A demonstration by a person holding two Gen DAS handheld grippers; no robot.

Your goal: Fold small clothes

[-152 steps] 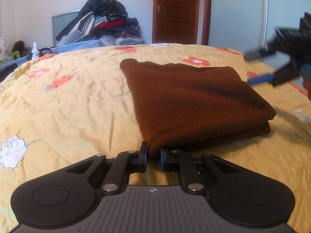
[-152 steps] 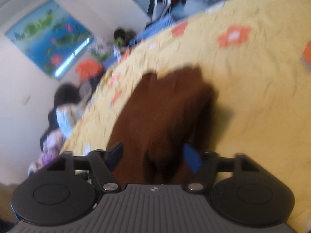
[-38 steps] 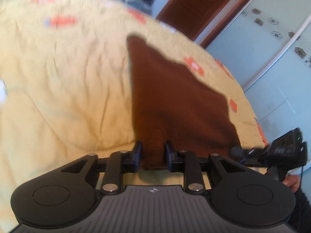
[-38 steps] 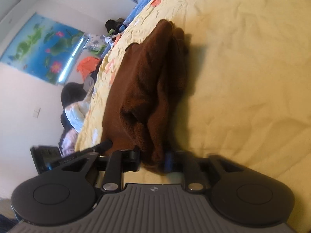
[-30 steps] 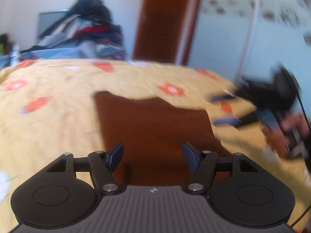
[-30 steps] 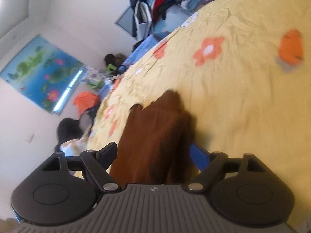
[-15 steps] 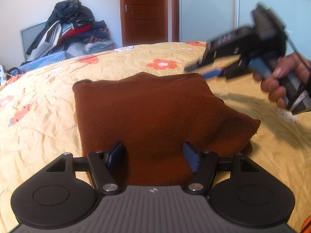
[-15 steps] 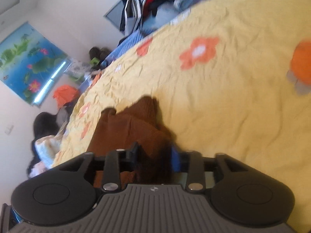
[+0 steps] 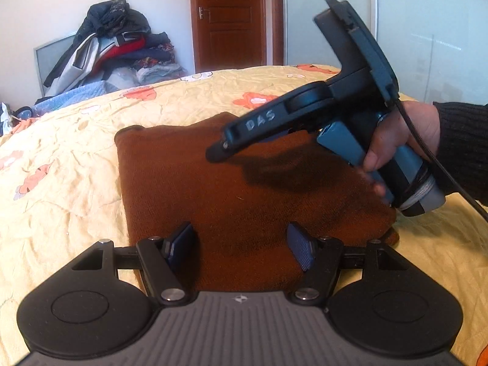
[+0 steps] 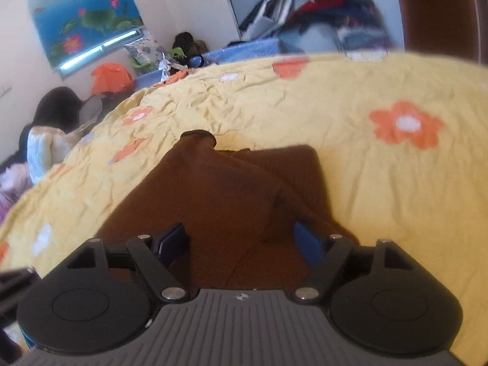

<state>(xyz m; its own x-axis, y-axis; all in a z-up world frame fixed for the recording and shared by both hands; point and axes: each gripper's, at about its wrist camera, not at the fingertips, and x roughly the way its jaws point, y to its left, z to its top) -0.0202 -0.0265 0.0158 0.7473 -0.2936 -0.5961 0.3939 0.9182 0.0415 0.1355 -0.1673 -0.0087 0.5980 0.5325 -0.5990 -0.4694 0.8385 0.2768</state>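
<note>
A brown folded garment (image 9: 238, 189) lies flat on the yellow flowered bedspread (image 9: 61, 164). My left gripper (image 9: 241, 245) is open, hovering just above the garment's near edge, holding nothing. My right gripper (image 10: 241, 242) is open over the garment (image 10: 219, 201), and empty. In the left wrist view the right gripper's fingers (image 9: 231, 143) hang above the far half of the garment, casting a shadow on it, with the hand at the right.
A pile of clothes (image 9: 116, 48) sits beyond the bed's far left corner, beside a wooden door (image 9: 228, 18). A wardrobe with glass doors (image 9: 427, 30) stands to the right. The right wrist view shows a poster (image 10: 82, 12) and clutter by the wall.
Both grippers held the garment, then let go. The right gripper shut on the far edge half a second ago, has opened and now sits over the garment's middle.
</note>
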